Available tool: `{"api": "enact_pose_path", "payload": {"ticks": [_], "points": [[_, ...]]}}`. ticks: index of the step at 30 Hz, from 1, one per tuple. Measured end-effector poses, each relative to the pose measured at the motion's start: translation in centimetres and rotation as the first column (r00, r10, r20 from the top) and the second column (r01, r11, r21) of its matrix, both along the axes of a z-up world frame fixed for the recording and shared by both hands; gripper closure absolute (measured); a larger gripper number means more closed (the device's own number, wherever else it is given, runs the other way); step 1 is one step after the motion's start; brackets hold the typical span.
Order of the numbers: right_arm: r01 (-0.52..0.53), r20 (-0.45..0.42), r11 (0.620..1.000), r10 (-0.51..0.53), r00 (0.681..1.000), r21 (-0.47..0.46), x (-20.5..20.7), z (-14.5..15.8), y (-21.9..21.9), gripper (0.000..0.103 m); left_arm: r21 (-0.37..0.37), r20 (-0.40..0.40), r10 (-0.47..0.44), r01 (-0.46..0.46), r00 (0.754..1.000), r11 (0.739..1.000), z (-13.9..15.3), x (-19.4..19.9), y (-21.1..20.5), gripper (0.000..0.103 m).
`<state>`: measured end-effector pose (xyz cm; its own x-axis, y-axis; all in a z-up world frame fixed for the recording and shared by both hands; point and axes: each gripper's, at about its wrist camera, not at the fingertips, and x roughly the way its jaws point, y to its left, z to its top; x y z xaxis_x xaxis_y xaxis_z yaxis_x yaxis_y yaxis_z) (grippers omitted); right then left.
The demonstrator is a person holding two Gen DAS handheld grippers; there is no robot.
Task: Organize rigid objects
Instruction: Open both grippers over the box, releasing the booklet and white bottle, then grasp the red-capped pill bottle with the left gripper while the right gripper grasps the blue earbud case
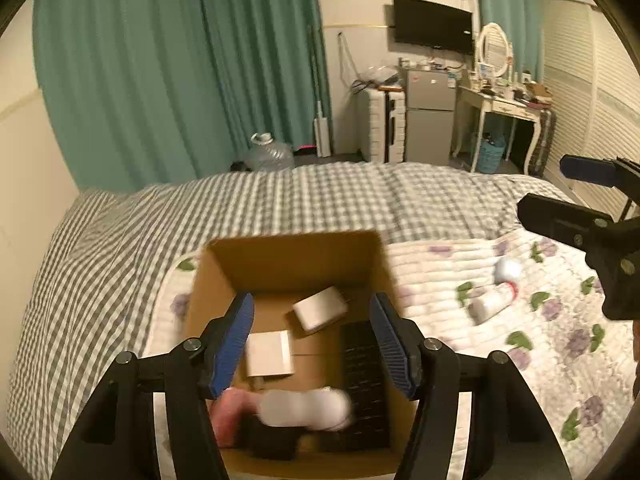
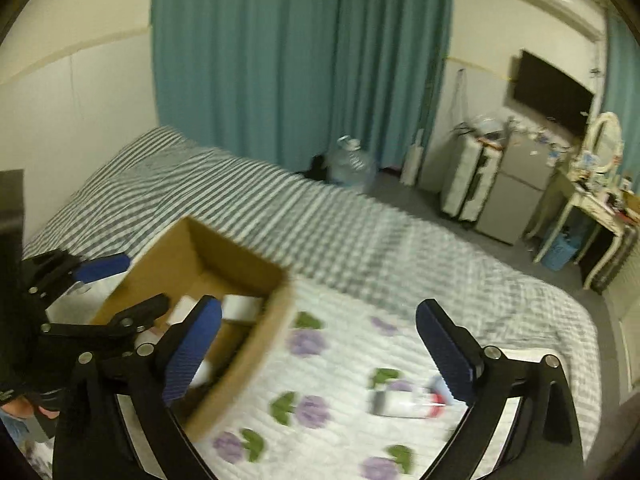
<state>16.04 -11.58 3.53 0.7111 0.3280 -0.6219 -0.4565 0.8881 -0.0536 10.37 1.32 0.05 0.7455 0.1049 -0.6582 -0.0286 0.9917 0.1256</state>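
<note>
An open cardboard box point(image 1: 280, 256) stands on the bed and holds two white boxes point(image 1: 320, 307), a black ribbed item point(image 1: 366, 364) and a blurred white and pink object point(image 1: 308, 402). My left gripper point(image 1: 314, 344) is open and empty right above the box. A white tube with a red band point(image 1: 494, 300) and a white round object point(image 1: 507, 270) lie on the floral quilt to the right. My right gripper point(image 2: 320, 356) is open and empty above the quilt, with the tube point(image 2: 404, 402) just below it and the box point(image 2: 224, 264) to its left.
The bed has a grey checked cover point(image 1: 320, 196) and a white floral quilt point(image 2: 332, 360). Beyond it stand a water jug point(image 1: 268, 154), a small fridge point(image 1: 428, 116), a dressing table point(image 1: 500, 104) and teal curtains point(image 1: 180, 60).
</note>
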Motion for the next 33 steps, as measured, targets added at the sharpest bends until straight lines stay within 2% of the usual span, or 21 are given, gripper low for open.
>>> {"api": "enact_pose_path", "payload": {"ticks": [6,13,21,25,29,33], "points": [[0.085,0.053,0.996,-0.083,0.995,-0.040,-0.9,0.8,-7.5,0.003,-0.032,-0.001,-0.049,0.049,0.999,0.998,0.2,0.7,-5.3,0.036],[0.184,0.009,0.981,-0.184,0.983,-0.058,0.0,-1.7,-14.8,0.003,-0.041,-0.058,-0.109,0.106,0.992,0.994,-2.3,2.6,-11.6,0.036],[0.190,-0.078,0.976,-0.199,0.977,-0.107,2.6,-8.2,-18.1,0.003,-0.003,-0.150,-0.148,0.149,0.978,0.989,-7.7,5.3,-16.3,0.036],[0.180,-0.146,0.977,-0.195,0.970,-0.111,4.4,-10.9,-18.9,0.003,0.013,-0.211,-0.196,0.203,0.958,0.979,-11.0,7.0,-18.3,0.036],[0.192,-0.163,0.971,-0.214,0.963,-0.144,6.3,-12.8,-20.2,0.003,0.071,-0.258,-0.231,0.257,0.938,0.964,-14.2,8.7,-20.7,0.036],[0.221,-0.252,0.972,-0.234,0.939,-0.081,8.1,-14.5,-22.4,0.003,0.072,-0.285,-0.261,0.292,0.922,0.954,-16.4,10.5,-22.0,0.036]]}}
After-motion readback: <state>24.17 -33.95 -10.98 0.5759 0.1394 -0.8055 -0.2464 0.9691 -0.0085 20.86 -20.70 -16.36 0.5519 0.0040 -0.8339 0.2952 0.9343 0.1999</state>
